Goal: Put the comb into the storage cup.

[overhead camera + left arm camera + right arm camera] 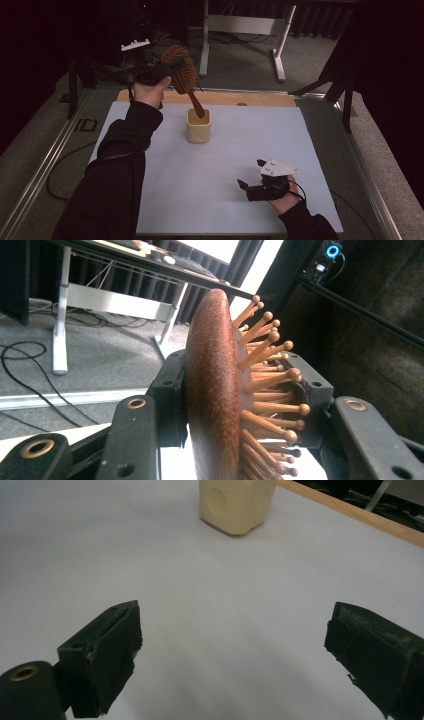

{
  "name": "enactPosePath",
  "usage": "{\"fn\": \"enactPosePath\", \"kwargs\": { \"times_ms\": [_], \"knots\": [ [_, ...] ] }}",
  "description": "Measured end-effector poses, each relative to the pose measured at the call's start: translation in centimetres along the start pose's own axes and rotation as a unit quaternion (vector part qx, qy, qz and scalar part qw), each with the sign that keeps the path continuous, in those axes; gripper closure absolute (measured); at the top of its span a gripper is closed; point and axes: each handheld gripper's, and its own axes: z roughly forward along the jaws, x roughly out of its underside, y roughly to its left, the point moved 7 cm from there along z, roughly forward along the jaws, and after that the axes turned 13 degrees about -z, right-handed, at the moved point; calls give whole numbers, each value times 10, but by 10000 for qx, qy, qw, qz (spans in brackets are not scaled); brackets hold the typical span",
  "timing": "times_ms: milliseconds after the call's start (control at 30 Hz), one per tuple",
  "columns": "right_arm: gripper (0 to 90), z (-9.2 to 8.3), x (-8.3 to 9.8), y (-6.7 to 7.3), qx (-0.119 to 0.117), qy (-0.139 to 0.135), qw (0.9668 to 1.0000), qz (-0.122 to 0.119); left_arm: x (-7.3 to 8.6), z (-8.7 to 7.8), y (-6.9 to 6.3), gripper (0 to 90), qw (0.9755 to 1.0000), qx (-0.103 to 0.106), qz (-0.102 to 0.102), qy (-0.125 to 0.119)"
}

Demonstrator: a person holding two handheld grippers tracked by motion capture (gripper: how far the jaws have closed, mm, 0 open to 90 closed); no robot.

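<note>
White sheet [220, 175] covers table; cream cup [198, 126] stands on it, toward far edge. Hairbrush [181, 75] tilted above cup, handle end dipping into cup's mouth. Your left gripper [167, 71] clenched on brush head, up behind cup. Your right gripper [252, 187] rests on sheet well nearside of cup, jaws spread, nothing between.

Wooden hairbrush [215, 390] in left claw [235, 390]

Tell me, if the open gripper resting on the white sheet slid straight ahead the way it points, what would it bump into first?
Probably the cream cup: the right gripper has bare white sheet ahead up to it.
</note>
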Motion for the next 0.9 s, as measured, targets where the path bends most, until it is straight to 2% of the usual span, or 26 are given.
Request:
{"fn": "enactPosePath", "kwargs": {
  "times_ms": [67,100,133,200,233,267,300,400,500,733,900],
  "knots": [
    [77,0,0,0,-7,9,10000,-43,2,2,4,524,10000,-46,-19,3],
    [77,0,-1,1,-1,-21,10000,64,2,2,4,524,10000,-46,-19,3],
    [76,0,0,0,-6,-9,10000,-10,4,5,8,524,9999,-103,-7,-5],
    [76,0,0,0,-6,-7,10000,-12,5,8,11,524,9999,-124,-16,-1],
    [76,0,-1,1,-3,-30,10000,72,6,9,12,524,9999,-121,24,12],
    [77,0,0,0,-20,-11,10000,-41,7,10,13,524,9999,-137,58,11],
    [76,0,-1,1,0,-29,10000,50,8,11,15,524,9998,-170,86,18],
    [77,1,0,1,-24,-33,10000,76,10,14,19,524,9998,-194,61,-5],
    [77,1,0,2,-58,4,10000,-54,12,17,21,524,9998,-213,41,-3],
    [77,2,0,3,-90,-7,9999,-57,17,24,25,523,9996,-263,127,18],
    [77,2,1,3,-85,-2,9999,-82,21,28,30,522,9996,-278,85,60]
  ]
}}
